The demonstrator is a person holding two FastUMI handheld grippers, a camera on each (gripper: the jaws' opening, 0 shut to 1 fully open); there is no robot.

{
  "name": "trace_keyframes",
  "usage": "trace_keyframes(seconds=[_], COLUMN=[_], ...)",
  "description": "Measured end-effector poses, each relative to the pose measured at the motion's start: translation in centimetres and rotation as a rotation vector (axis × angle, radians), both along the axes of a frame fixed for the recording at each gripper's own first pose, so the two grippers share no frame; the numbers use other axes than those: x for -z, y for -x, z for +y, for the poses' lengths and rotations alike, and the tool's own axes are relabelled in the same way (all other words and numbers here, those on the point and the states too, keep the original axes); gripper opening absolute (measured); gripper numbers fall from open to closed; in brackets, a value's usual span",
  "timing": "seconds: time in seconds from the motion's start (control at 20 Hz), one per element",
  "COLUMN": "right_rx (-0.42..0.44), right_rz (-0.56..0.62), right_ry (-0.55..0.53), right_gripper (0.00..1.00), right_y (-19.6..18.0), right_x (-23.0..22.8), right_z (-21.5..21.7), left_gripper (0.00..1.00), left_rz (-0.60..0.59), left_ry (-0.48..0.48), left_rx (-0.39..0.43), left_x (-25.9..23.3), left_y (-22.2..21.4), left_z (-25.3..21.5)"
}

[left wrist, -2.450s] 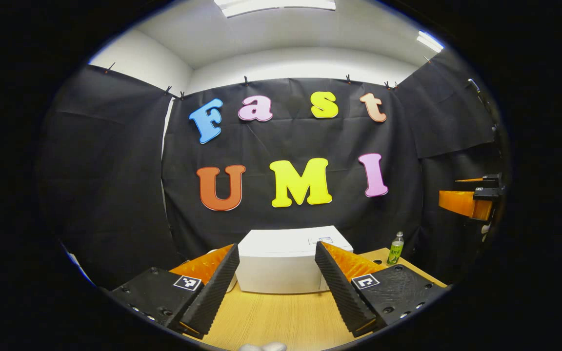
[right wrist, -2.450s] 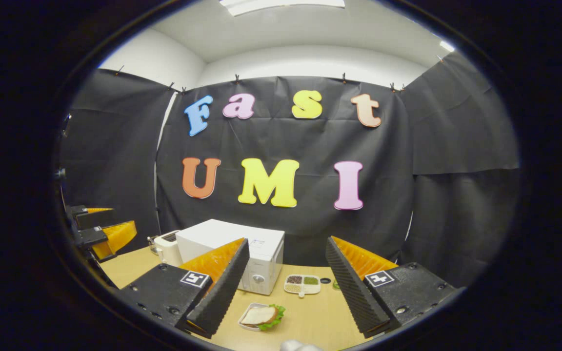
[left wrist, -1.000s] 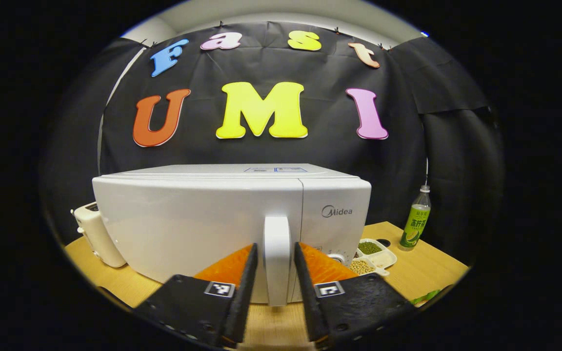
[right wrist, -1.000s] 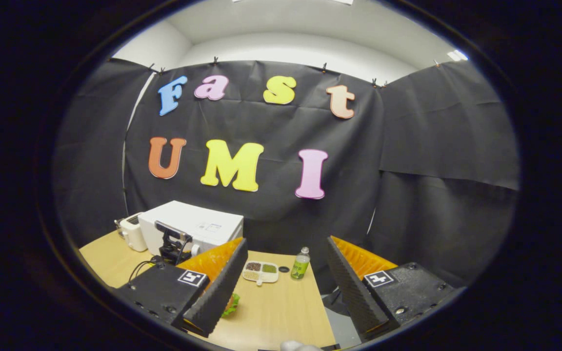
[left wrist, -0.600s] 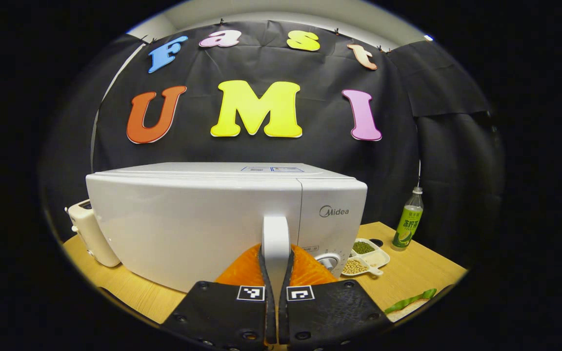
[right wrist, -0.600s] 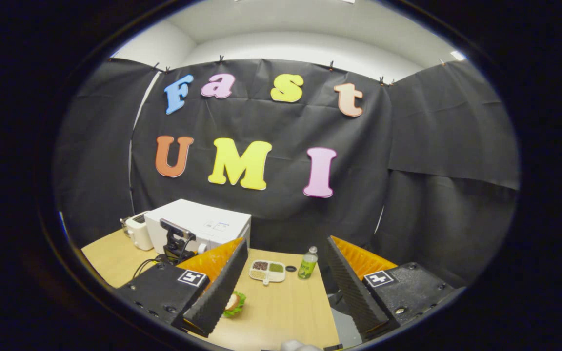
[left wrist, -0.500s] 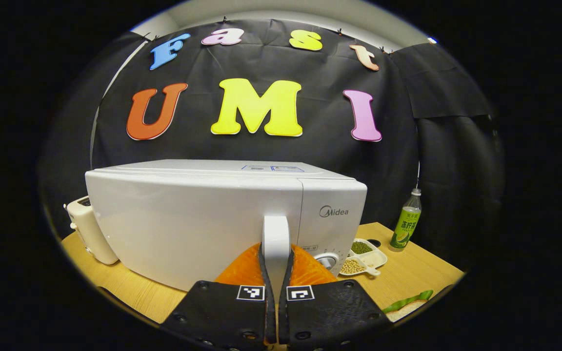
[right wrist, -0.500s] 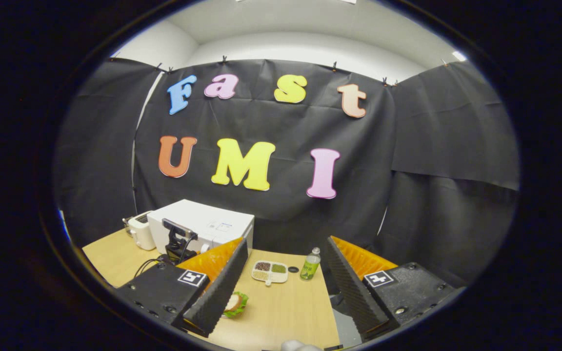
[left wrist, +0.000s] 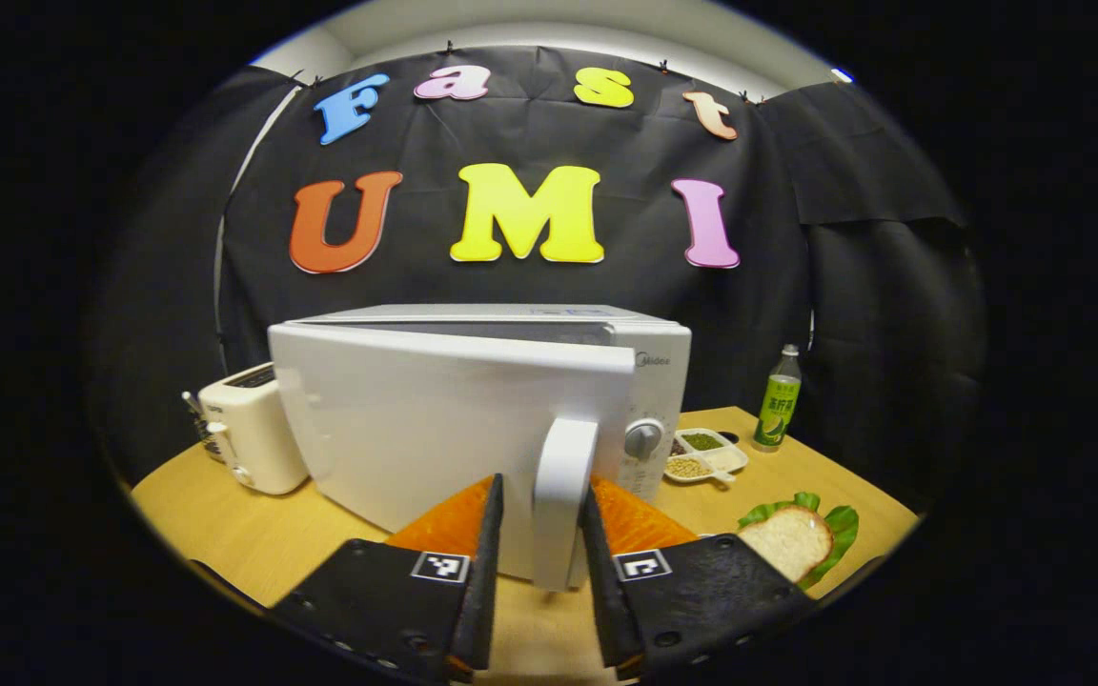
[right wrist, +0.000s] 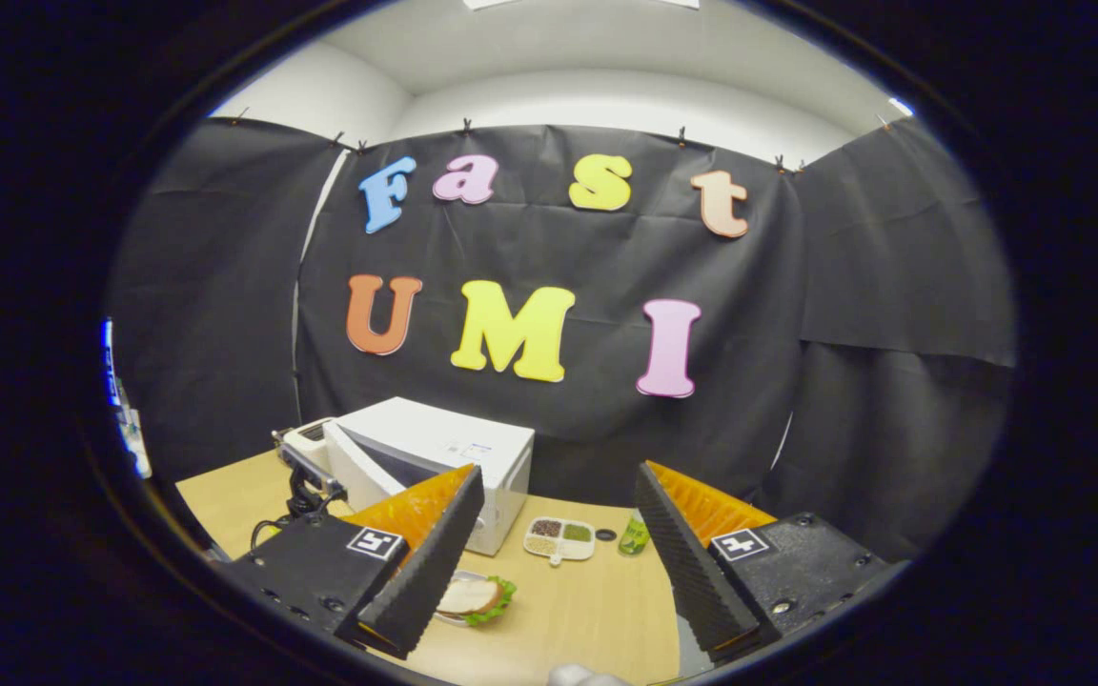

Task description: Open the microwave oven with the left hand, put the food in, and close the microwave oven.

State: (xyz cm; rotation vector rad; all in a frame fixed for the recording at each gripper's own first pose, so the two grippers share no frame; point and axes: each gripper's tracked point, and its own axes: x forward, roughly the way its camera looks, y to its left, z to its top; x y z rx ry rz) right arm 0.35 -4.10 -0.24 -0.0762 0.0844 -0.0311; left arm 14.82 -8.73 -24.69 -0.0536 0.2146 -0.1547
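The microwave oven stands on the wooden table with its door swung partly out — a dark gap shows along the top edge. The left gripper has its fingers spread to either side of the door handle, with a gap on each side, so no grip. The sandwich — bread on lettuce — lies on the table to the right of the oven, near a divided dish of beans and a green bottle. A toaster stands left of the oven. The right gripper hovers wide open above the table, empty, the sandwich beneath it.
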Motion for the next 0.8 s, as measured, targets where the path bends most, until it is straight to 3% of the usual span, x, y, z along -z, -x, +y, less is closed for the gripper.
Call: trace_keyframes(seconds=[0.05, 0.1, 0.15, 0.2, 0.4, 0.8], right_rx=[-0.015, -0.032, -0.052, -0.066, -0.11, -0.169], right_rz=[-0.007, -0.011, -0.014, -0.016, -0.019, -0.015], right_ry=[-0.001, -0.003, -0.007, -0.009, -0.034, -0.061], right_gripper=[0.96, 1.0, 0.96, 0.96, 1.0, 0.96], right_y=[0.2, 0.2, 0.3, 0.4, 0.8, 2.0], right_x=[-0.2, -0.2, -0.1, -0.1, 0.1, 0.6], right_z=[0.5, 1.0, 1.6, 2.2, 4.0, 8.3], left_gripper=[0.49, 0.64, 0.74, 0.98, 0.98, 0.96], left_rz=[0.005, 0.012, 0.016, 0.026, 0.036, 0.071], left_ry=[-0.003, -0.013, -0.022, -0.034, -0.067, -0.127], left_rx=[-0.017, -0.043, -0.052, -0.057, -0.114, -0.221], left_x=[0.0, 0.0, -0.1, -0.1, -0.3, -0.2], left_y=[0.9, 1.7, 2.5, 3.6, 6.6, 12.7], left_z=[1.1, 2.4, 3.4, 4.2, 7.8, 16.5])
